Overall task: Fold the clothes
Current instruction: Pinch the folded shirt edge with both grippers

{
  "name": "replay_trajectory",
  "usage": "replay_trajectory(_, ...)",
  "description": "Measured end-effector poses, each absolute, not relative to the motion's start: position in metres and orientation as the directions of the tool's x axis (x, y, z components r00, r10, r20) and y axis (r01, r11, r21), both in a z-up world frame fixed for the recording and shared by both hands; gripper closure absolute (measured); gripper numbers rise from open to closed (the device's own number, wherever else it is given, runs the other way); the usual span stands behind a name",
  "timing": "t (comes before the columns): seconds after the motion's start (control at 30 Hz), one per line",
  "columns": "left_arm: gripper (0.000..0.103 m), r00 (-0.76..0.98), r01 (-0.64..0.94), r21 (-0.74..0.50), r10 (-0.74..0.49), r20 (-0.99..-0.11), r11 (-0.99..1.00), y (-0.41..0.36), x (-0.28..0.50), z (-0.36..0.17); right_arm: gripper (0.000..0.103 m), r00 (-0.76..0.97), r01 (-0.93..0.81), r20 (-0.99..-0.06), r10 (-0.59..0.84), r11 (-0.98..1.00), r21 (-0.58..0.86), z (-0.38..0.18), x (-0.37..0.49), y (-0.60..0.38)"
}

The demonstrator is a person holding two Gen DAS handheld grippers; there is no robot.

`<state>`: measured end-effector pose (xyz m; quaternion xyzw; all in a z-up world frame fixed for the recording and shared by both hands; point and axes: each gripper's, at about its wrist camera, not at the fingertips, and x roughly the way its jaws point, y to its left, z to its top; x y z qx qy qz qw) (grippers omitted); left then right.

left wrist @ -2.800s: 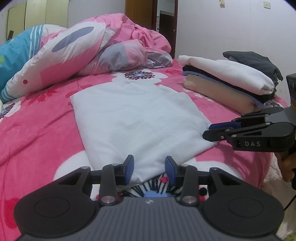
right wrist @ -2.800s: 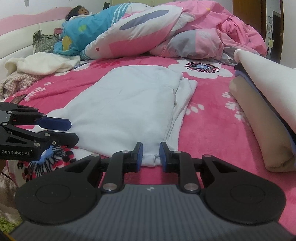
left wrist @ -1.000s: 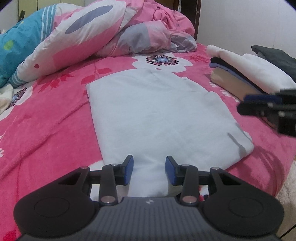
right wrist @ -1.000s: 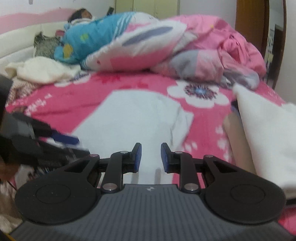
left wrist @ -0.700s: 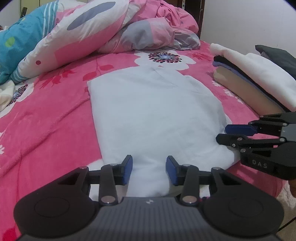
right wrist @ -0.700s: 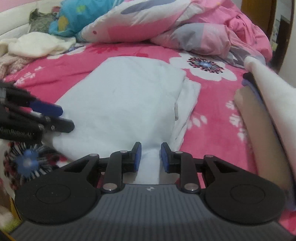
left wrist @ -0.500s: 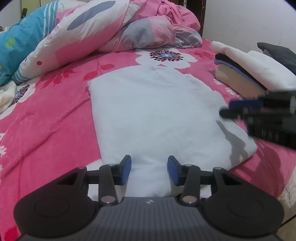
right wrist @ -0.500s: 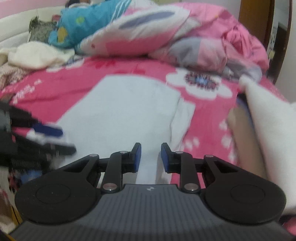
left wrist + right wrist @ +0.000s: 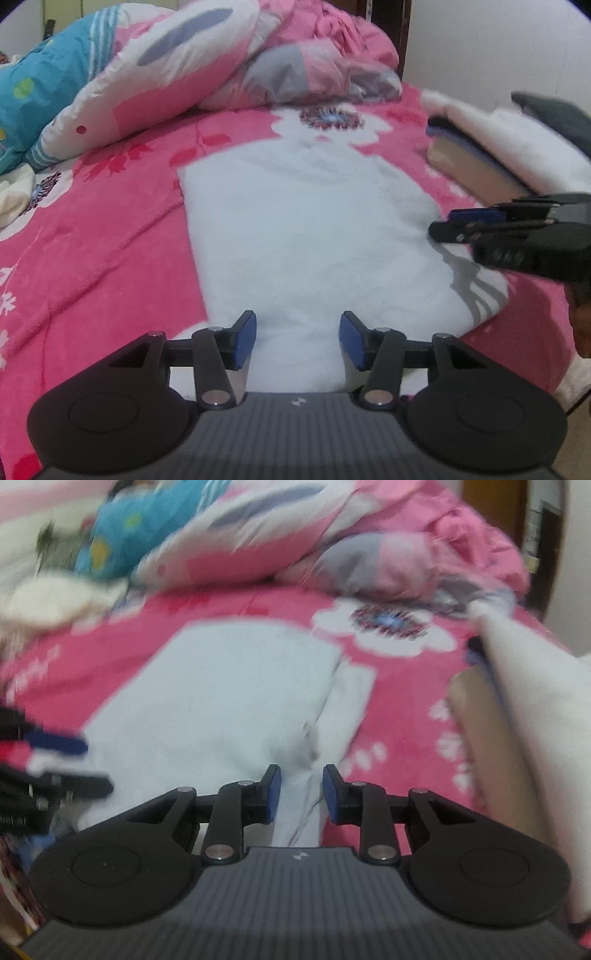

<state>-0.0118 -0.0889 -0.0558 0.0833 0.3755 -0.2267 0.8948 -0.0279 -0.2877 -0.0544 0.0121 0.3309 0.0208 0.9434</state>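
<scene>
- One pale garment [image 9: 306, 236], partly folded into a long panel, is lying flat mid-bed on the pink blanket [image 9: 96, 236].
- Left gripper [image 9: 297, 338] is gaping wide, holding nothing.
- Right gripper [image 9: 301, 794] is standing narrowly parted, empty.
- One stack of folded clothes [image 9: 498, 155] is sitting alongside.

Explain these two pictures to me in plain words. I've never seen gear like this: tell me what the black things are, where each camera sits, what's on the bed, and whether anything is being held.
There is no robot here. A person holds a black two-finger tool in each hand, and each tool carries a wide-angle camera looking forward along its fingers. One picture comes from the left tool, the other from the right tool; each also shows up at the edge of the other's view. Both hang open with nothing between their blue pads. On the pink floral bedspread lies a pale garment, spread flat with one side already folded in. To its right sits a stack of folded clothes; a rumpled quilt lies behind. The right view is blurred.
</scene>
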Motion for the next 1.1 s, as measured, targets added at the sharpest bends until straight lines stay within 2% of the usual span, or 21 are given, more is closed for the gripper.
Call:
replay_trajectory(0.07, 0.045, 0.647, 0.454, -0.045, -0.364, -0.67, 0.89, -0.075, -0.013, -0.045, 0.07, 0.803, 0.007, -0.591, 0.075, 0.991, 0.135, -0.046, -0.034, -0.301)
replay_trajectory(0.13, 0.041, 0.664, 0.44, -0.089, -0.39, -0.638, 0.894, -0.06, -0.008, -0.038, 0.049, 0.813, 0.044, -0.57, 0.123, 0.961, 0.271, -0.047, -0.037, -0.316)
replay_trajectory(0.27, 0.041, 0.605, 0.378, -0.262, -0.451, -0.656, 0.888, -0.036, 0.026, -0.047, 0.04, 0.821, 0.098, -0.521, 0.233, 0.842, 0.531, -0.066, -0.035, -0.339)
replay_trajectory(0.37, 0.042, 0.536, 0.318, -0.403, -0.514, -0.67, 0.858, -0.021, 0.054, -0.063, 0.035, 0.813, 0.174, -0.526, 0.249, 0.758, 0.628, -0.083, -0.026, -0.349)
replay_trajectory(0.47, 0.044, 0.476, 0.267, -0.494, -0.559, -0.679, 0.827, -0.014, 0.079, -0.081, 0.031, 0.796, 0.259, -0.552, 0.247, 0.685, 0.681, -0.1, -0.013, -0.359)
replay_trajectory(0.63, 0.047, 0.438, 0.209, -0.622, -0.641, -0.63, 0.754, -0.006, 0.111, -0.101, 0.02, 0.785, 0.247, -0.555, 0.276, 0.682, 0.688, -0.102, 0.017, -0.356)
replay_trajectory(0.67, 0.049, 0.433, 0.196, -0.646, -0.656, -0.618, 0.738, -0.005, 0.118, -0.105, 0.019, 0.78, 0.244, -0.562, 0.276, 0.692, 0.679, -0.102, 0.024, -0.354)
replay_trajectory(0.83, 0.071, 0.398, 0.132, -0.737, -0.717, -0.573, 0.662, 0.0, 0.152, -0.125, 0.018, 0.771, 0.221, -0.564, 0.295, 0.706, 0.673, -0.103, 0.052, -0.355)
replay_trajectory(1.1, 0.081, 0.328, 0.099, -0.82, -0.796, -0.509, 0.564, -0.001, 0.188, -0.143, 0.021, 0.736, 0.12, -0.532, 0.419, 0.692, 0.712, -0.107, 0.1, -0.366)
